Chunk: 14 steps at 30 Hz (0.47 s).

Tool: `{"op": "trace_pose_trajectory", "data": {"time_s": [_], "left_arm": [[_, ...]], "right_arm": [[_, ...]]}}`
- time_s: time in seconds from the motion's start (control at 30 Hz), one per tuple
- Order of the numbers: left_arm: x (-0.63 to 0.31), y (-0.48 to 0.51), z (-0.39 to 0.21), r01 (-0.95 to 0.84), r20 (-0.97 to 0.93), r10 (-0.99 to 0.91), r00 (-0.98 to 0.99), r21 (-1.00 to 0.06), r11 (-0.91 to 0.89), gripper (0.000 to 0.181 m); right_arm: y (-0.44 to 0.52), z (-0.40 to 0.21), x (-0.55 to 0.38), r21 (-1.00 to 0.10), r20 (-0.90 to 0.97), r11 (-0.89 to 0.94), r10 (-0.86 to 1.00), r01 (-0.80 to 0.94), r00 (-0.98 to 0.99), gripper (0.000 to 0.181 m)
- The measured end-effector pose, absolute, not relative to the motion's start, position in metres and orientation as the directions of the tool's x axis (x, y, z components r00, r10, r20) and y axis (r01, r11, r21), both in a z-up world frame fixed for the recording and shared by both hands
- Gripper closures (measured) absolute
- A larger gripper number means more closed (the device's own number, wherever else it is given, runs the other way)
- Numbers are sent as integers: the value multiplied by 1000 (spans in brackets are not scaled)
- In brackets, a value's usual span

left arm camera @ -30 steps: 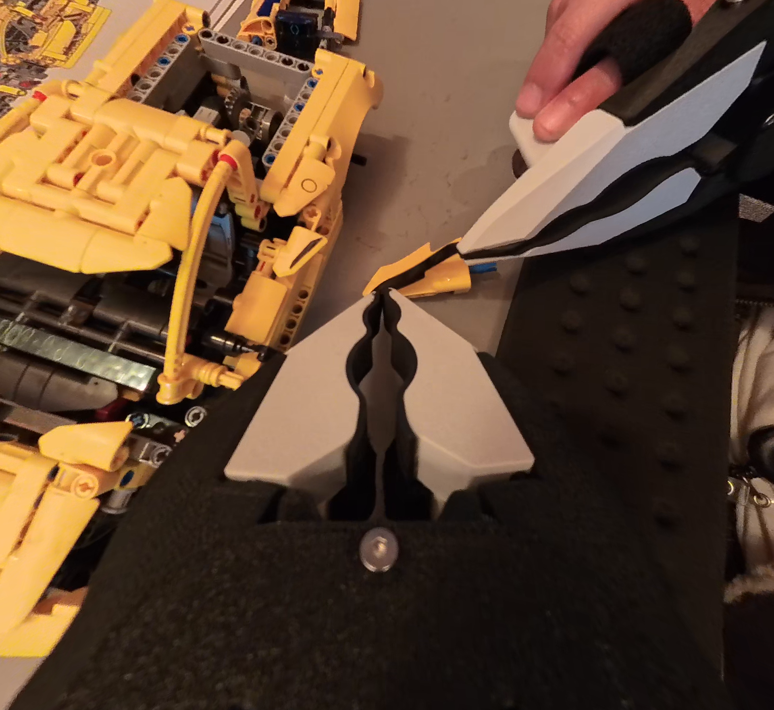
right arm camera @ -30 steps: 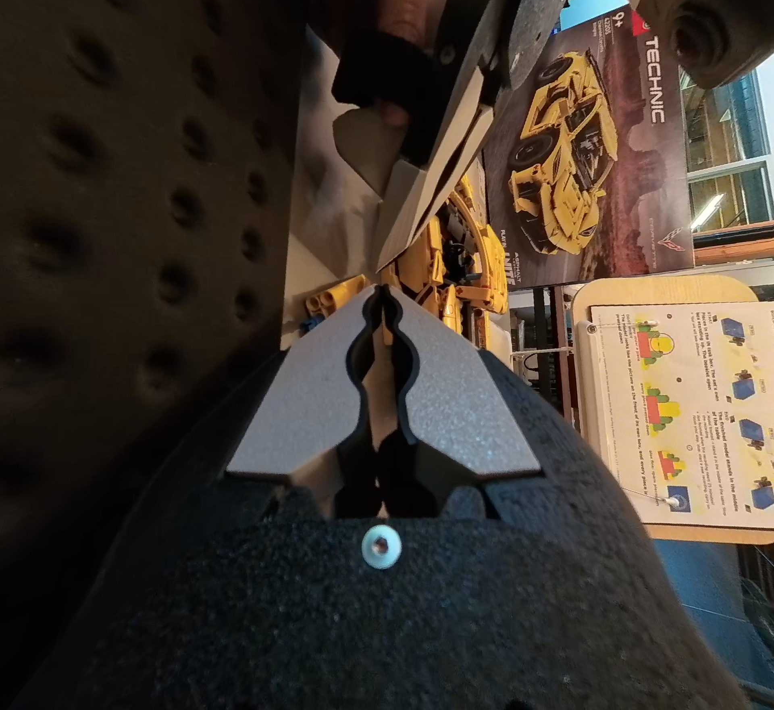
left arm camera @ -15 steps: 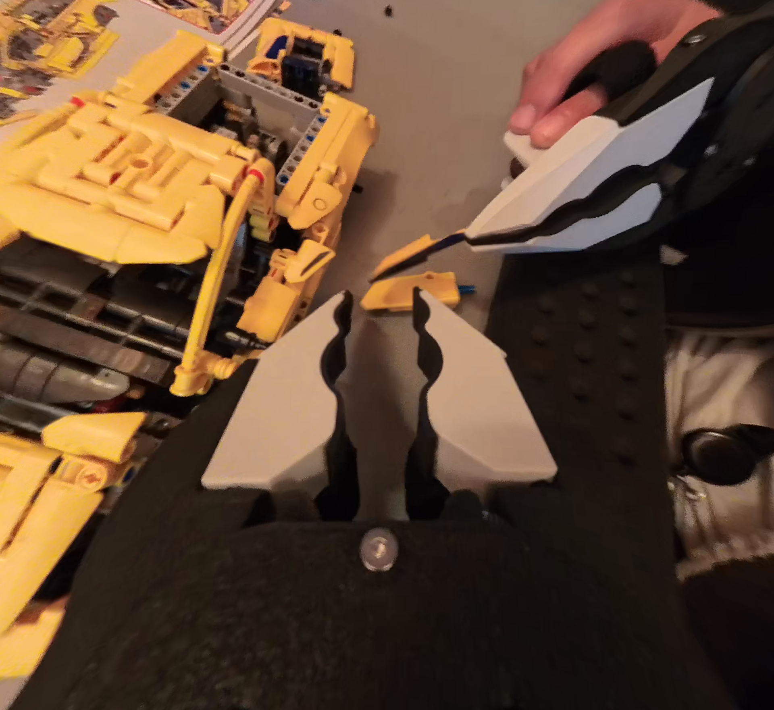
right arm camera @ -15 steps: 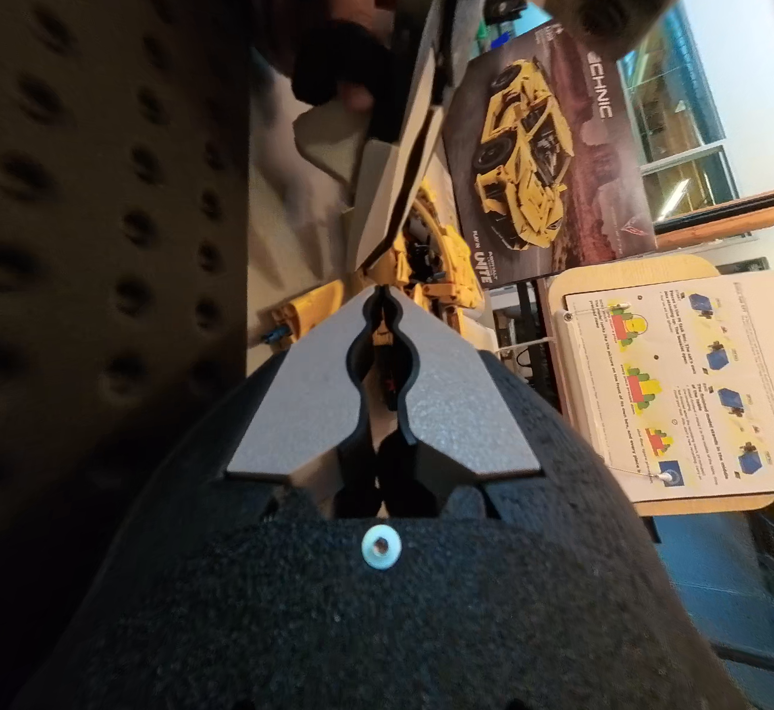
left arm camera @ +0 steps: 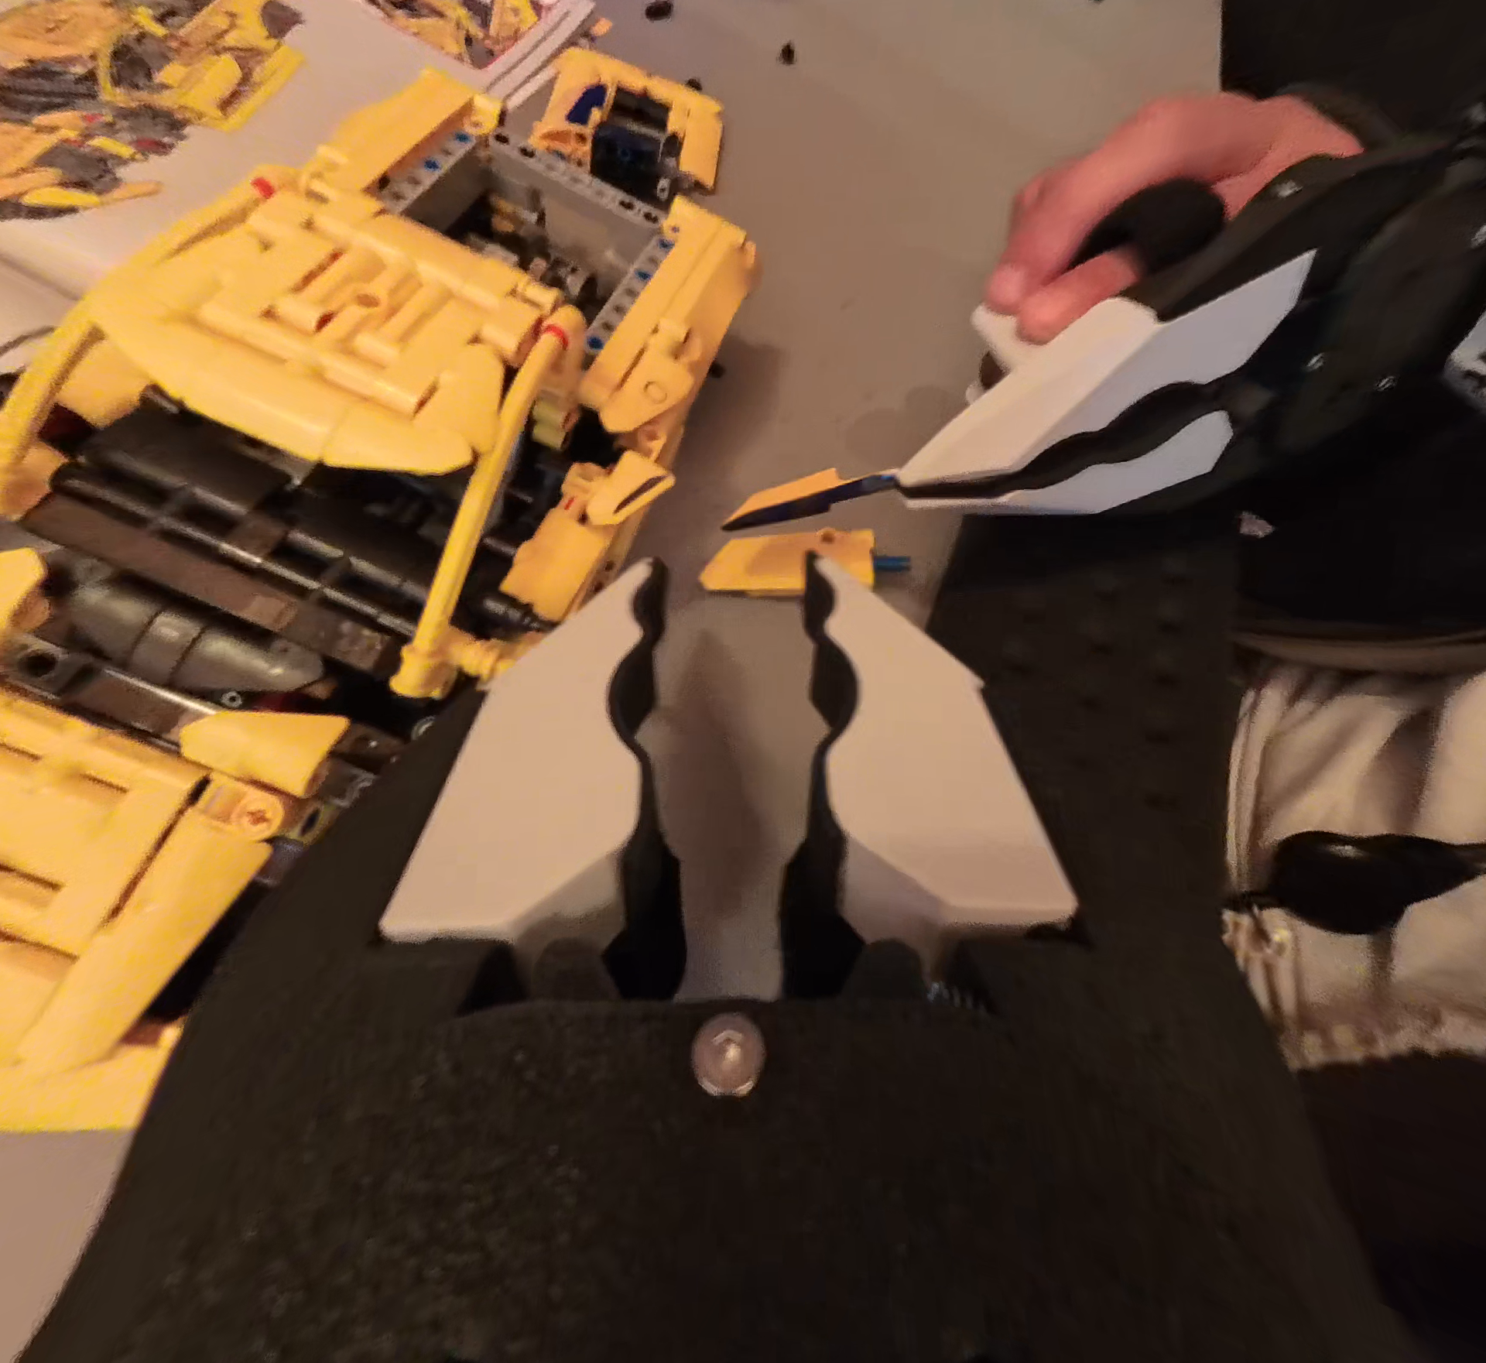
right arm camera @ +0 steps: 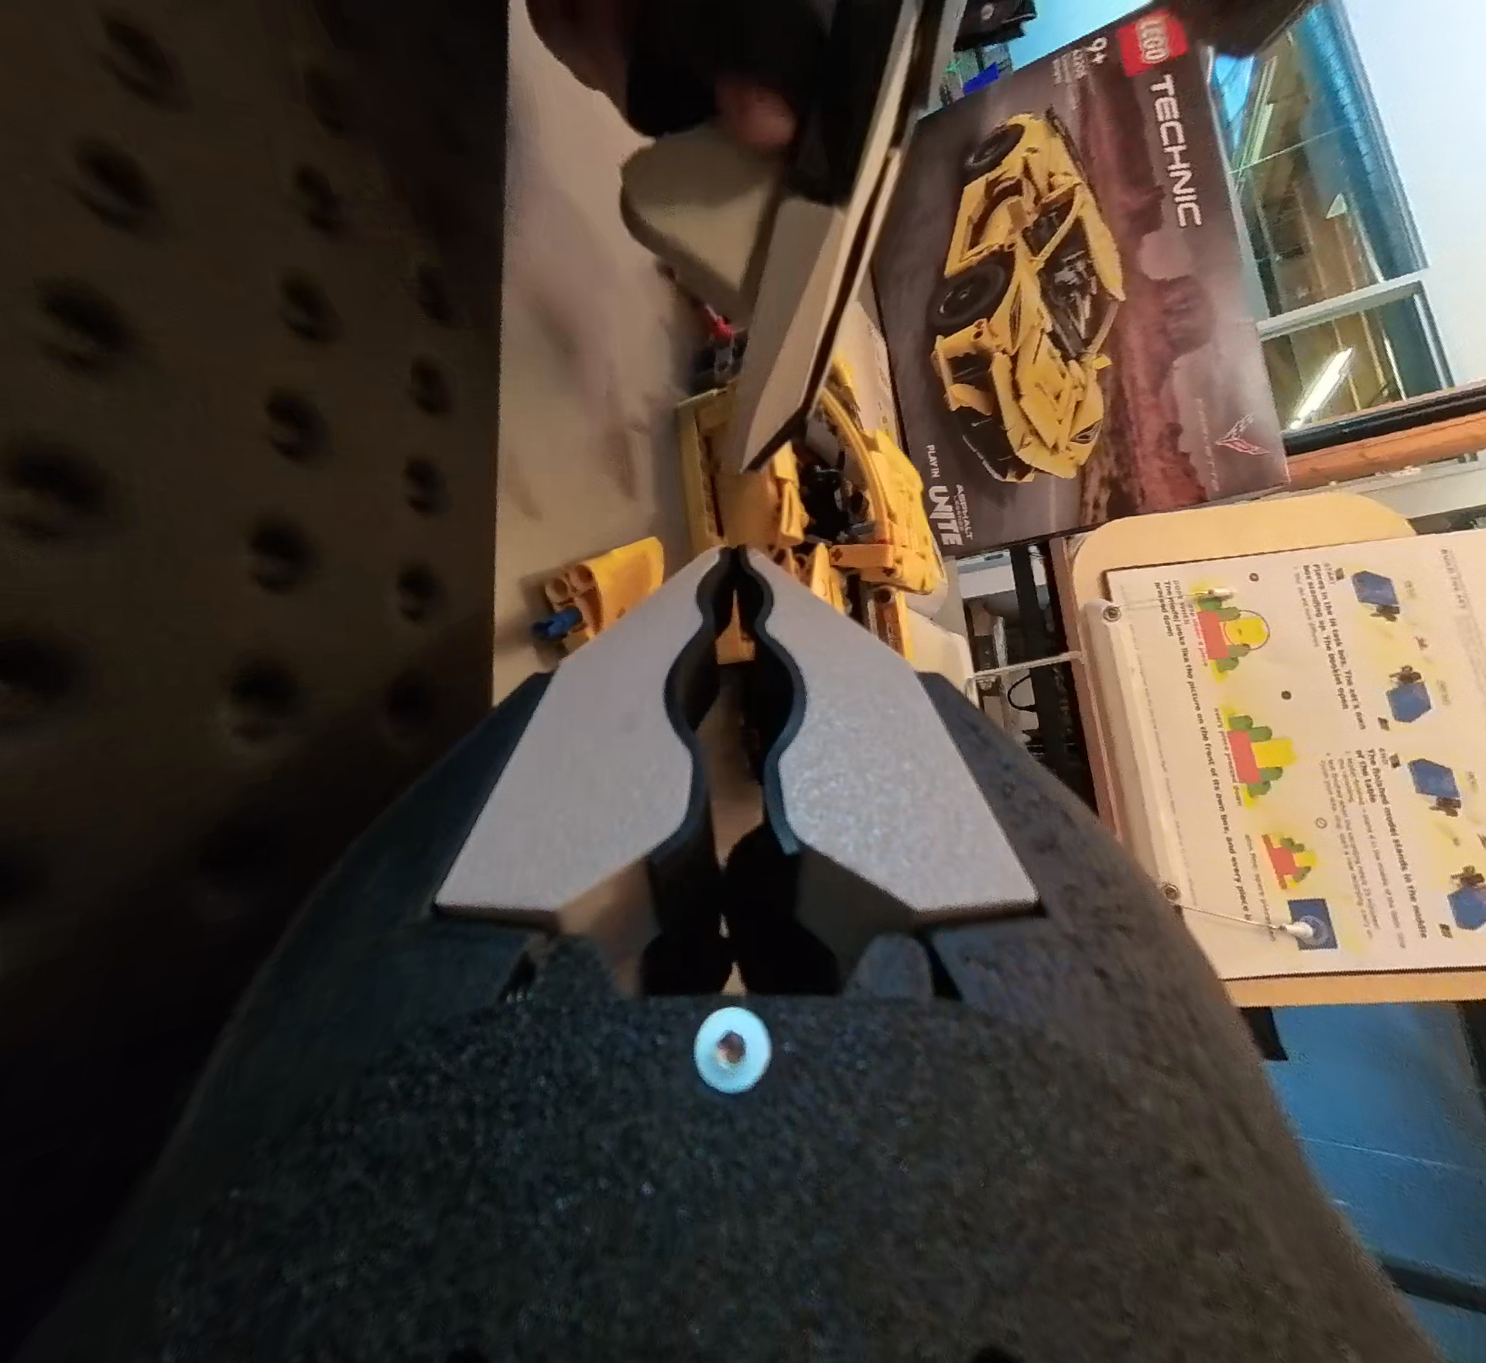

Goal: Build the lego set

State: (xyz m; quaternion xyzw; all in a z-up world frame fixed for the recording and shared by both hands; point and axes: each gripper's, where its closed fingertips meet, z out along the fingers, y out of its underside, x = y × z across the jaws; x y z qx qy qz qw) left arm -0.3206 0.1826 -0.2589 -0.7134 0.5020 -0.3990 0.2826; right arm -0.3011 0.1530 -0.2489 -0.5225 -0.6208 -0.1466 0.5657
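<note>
The right tool (left arm camera: 901, 484) is clamped on a thin yellow panel (left arm camera: 792, 500), held above the tabletop (left arm camera: 868, 142), probably ready for fitting. The left tool (left arm camera: 732, 576) stands apart, empty, just near a yellow piece (left arm camera: 772, 560) lying right of the yellow car model (left arm camera: 362, 327).

The car (left arm camera: 378, 375) is yellow over black and grey framing, with small red and blue pins. The panel (left arm camera: 792, 500) in the right claw (left arm camera: 896, 484) is yellow with a dark underside; the loose piece (left arm camera: 772, 564) is yellow with a blue pin. Both claws are pale grey with black edging on black mounts. The table (left arm camera: 868, 142) is grey. The box (right arm camera: 1126, 295) is dark with a yellow car pictured.
</note>
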Motion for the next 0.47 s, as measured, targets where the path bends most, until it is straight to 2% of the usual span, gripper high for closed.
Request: {"op": "trace_pose_trajectory", "data": {"time_s": [0.03, 0.2, 0.47], "left_arm": [[-321, 184, -263, -499, 298, -939, 172, -795, -344, 161], [-311, 177, -255, -458, 345, -931, 119, -813, -360, 180], [-310, 178, -269, -506, 325, -932, 163, -783, -362, 181]], "right_arm": [[153, -249, -301, -401, 859, 413, 479, 818, 180, 181], [154, -255, -302, -357, 873, 418, 467, 835, 140, 181], [154, -261, -304, -320, 881, 429, 463, 845, 98, 181]]}}
